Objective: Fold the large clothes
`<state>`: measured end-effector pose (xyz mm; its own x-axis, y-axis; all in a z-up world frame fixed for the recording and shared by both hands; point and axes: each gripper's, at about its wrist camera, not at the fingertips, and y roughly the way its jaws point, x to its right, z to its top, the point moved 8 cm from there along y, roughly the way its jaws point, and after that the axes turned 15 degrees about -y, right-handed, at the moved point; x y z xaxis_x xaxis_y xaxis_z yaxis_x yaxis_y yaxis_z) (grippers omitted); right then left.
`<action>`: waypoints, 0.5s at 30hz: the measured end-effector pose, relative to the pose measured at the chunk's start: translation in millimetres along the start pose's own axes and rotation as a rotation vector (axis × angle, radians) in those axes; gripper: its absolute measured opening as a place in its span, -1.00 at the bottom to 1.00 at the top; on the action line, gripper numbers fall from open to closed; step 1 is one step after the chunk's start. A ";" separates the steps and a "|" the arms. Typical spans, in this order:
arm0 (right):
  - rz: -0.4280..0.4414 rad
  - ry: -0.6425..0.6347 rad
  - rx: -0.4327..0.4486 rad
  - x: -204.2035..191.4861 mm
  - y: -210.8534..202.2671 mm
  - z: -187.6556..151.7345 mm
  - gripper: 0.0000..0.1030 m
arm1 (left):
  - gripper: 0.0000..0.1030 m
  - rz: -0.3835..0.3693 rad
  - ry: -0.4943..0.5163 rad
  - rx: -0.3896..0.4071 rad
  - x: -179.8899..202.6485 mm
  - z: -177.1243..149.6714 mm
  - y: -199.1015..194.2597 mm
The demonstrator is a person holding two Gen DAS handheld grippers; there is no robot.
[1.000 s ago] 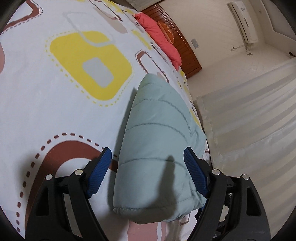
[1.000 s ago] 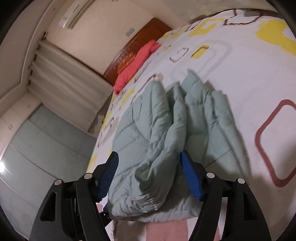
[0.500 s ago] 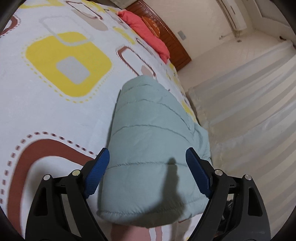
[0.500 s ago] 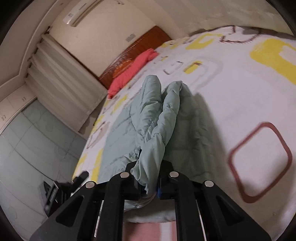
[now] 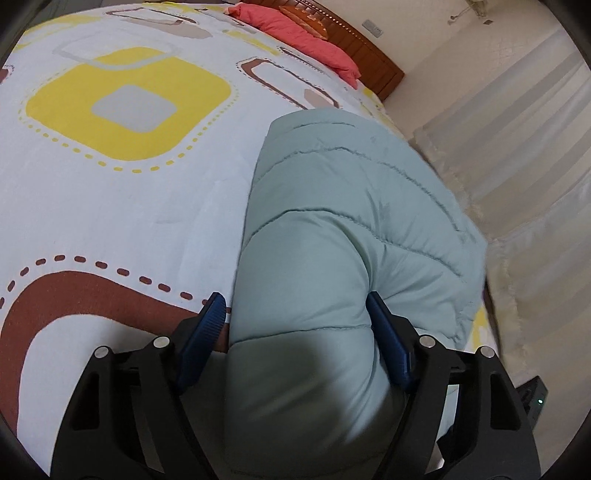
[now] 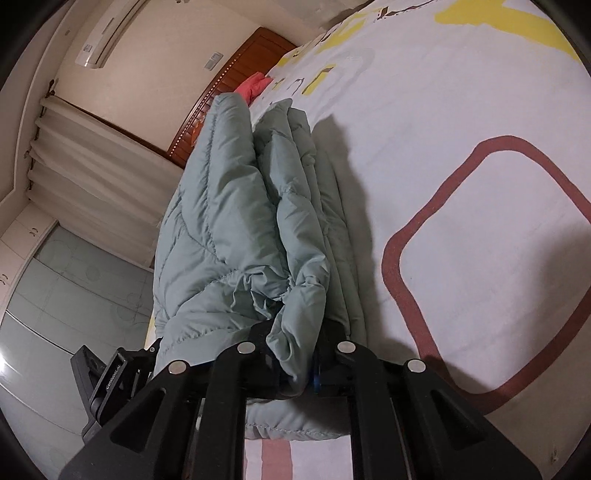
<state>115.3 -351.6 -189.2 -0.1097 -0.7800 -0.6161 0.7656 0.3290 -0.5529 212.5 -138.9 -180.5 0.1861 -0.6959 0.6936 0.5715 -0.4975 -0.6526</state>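
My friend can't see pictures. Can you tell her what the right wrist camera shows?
The right gripper has its jaws shut on a bunched fold of a puffy, pale green quilted jacket. The jacket lies on a white bedspread patterned with yellow and brown rounded squares, near the bed's edge.

A bed sheet (image 5: 147, 192) printed with yellow and brown squares covers the bed; red pillows (image 5: 295, 35) lie along its wooden headboard (image 5: 369, 51), pale curtains (image 5: 535, 155) beyond.

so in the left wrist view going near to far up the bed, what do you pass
left gripper, jaws closing around the padding → pale green puffer jacket → patterned bedsheet → red pillow → wooden headboard
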 end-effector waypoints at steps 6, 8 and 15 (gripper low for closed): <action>-0.012 -0.025 -0.022 -1.6 -21.8 20.1 -0.05 | 0.53 -0.101 -0.087 -0.009 -3.3 8.9 -31.9; -0.046 -0.042 0.012 -0.2 -35.5 28.2 0.32 | 0.60 -0.157 -0.101 0.009 2.7 21.9 -41.5; -0.037 -0.075 0.039 -3.6 -14.1 89.1 0.32 | 0.64 -0.179 -0.105 -0.012 32.6 54.2 -22.5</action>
<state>161.4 -400.9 -129.2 -0.0920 -0.8296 -0.5507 0.7858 0.2792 -0.5518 249.1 -122.2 -126.7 0.1653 -0.5387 0.8261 0.5932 -0.6149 -0.5196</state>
